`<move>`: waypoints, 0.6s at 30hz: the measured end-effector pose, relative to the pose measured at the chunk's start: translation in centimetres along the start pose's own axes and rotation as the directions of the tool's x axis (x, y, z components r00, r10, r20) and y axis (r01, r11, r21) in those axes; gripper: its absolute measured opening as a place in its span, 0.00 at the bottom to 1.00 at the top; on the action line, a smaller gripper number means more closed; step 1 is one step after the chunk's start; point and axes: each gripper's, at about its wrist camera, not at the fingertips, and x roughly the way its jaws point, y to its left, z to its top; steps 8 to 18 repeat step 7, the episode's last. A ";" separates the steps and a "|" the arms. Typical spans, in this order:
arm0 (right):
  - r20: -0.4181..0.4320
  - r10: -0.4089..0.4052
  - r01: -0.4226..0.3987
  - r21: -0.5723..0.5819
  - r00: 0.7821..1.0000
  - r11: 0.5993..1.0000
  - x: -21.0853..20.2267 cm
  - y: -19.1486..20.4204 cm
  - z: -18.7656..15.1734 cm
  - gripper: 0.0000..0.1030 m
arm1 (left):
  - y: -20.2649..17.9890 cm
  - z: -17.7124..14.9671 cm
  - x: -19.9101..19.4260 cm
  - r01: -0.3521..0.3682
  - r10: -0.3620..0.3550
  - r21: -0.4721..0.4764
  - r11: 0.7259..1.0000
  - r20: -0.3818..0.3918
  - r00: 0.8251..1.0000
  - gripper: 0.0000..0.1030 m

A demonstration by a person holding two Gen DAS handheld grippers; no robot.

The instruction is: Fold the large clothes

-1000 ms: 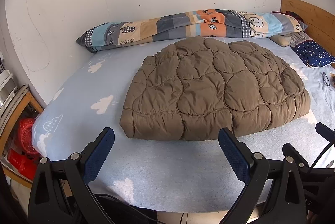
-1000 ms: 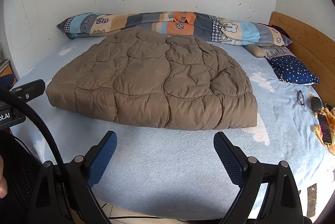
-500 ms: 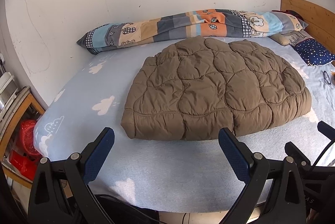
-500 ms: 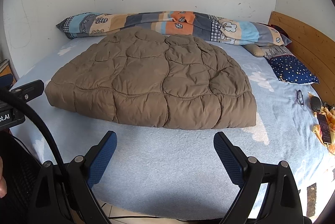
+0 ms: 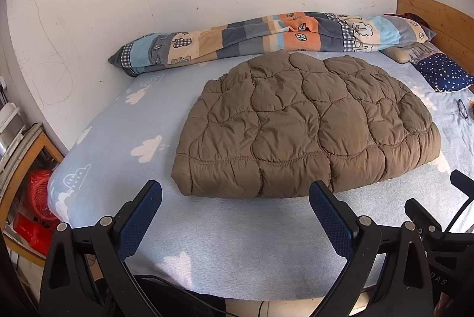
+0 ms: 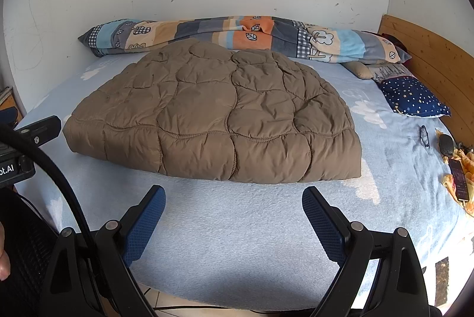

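A brown quilted puffy jacket (image 5: 302,121) lies folded in a neat mound on the light blue bed; it also shows in the right wrist view (image 6: 213,115). My left gripper (image 5: 235,195) is open and empty, hovering over the bed's near edge just short of the jacket's front hem. My right gripper (image 6: 234,200) is open and empty too, a little in front of the hem. Neither touches the jacket. The right gripper's body shows at the right edge of the left wrist view (image 5: 444,216).
A rolled patchwork blanket (image 6: 237,35) lies along the wall. A navy starry pillow (image 6: 411,98) and the wooden headboard (image 6: 429,56) are at the right. Glasses (image 6: 424,136), a phone (image 6: 457,178) and a yellow cloth lie near the right edge. A red basket (image 5: 38,198) sits left of the bed.
Both views have shifted slightly; the jacket sits a touch further right in the left wrist view. The jacket itself has not moved and both grippers remain open.
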 end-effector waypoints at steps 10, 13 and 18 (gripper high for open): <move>0.004 0.019 -0.019 0.032 1.000 0.999 -0.1 -0.4 0.0 0.93 | 2.0 0.5 1.0 0.106 -0.108 -0.031 0.994 -0.062 0.992 0.96; 0.004 0.019 -0.019 0.032 1.000 0.999 -0.1 -0.4 0.0 0.93 | 2.0 0.5 1.0 0.106 -0.108 -0.031 0.994 -0.062 0.992 0.96; 0.004 0.019 -0.019 0.032 1.000 0.999 -0.1 -0.4 0.0 0.93 | 2.0 0.5 1.0 0.106 -0.108 -0.031 0.994 -0.062 0.992 0.96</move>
